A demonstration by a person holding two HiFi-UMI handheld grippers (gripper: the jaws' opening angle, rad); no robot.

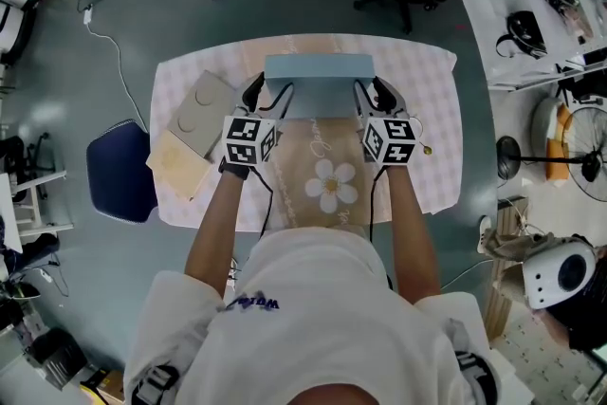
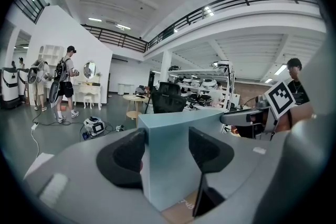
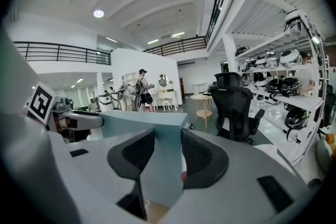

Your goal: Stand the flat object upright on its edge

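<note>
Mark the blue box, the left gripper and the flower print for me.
blue box (image 1: 318,68): head view, upper surface.
left gripper (image 1: 272,95): head view, between its fingertips.
flower print (image 1: 332,184): head view, yellow centre.

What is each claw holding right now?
Left claw: shut on the light blue flat rectangular block, left end.
Right claw: shut on the same block, right end.

Industrial-scale robotics lab or workshop hall. Beyond the jaws: a railed mezzanine (image 2: 236,0), shelving (image 3: 286,78) stocked with helmet-like devices, an office chair (image 3: 236,107) and loose cables (image 1: 119,62) underfoot.
</note>
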